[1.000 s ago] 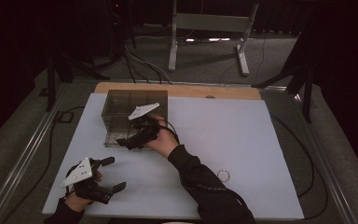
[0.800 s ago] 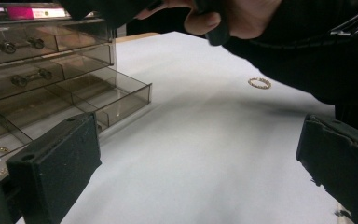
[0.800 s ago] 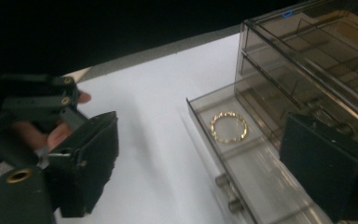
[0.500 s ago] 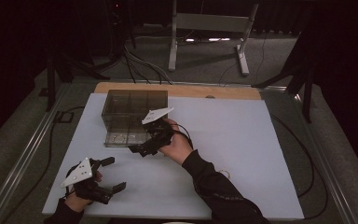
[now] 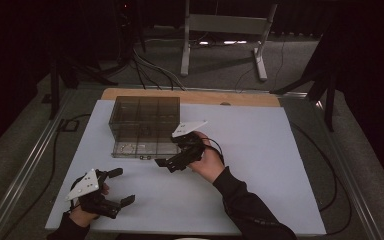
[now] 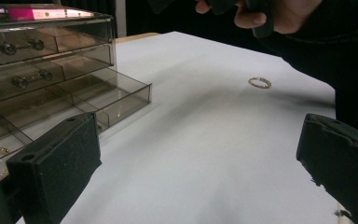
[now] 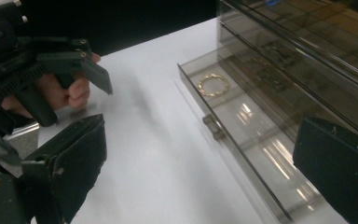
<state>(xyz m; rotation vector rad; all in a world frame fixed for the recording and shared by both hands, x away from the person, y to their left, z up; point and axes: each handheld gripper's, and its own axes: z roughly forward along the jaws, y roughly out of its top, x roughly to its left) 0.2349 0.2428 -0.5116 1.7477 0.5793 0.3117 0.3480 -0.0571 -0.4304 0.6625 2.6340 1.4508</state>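
A smoky clear drawer cabinet (image 5: 145,117) stands at the table's back left, its bottom drawer (image 5: 136,149) pulled out. A gold ring (image 7: 213,85) lies in that open drawer (image 7: 242,140). A second gold ring (image 6: 259,82) lies on the white table beyond my left gripper. My right gripper (image 5: 172,161) hovers just off the drawer's right front corner, open and holding nothing; its jaws stand wide apart in the right gripper view. My left gripper (image 5: 122,186) rests near the table's front left, open and empty, and also appears as the left gripper (image 7: 51,65) in the right gripper view.
The white table top (image 5: 280,150) stretches wide to the right of the cabinet. A wooden strip (image 5: 230,97) edges its far side. Cables (image 5: 150,65) and a metal stand (image 5: 220,45) sit on the floor behind.
My right gripper has drawn back from the open drawer, moving right and toward the person. The left gripper has stayed put.
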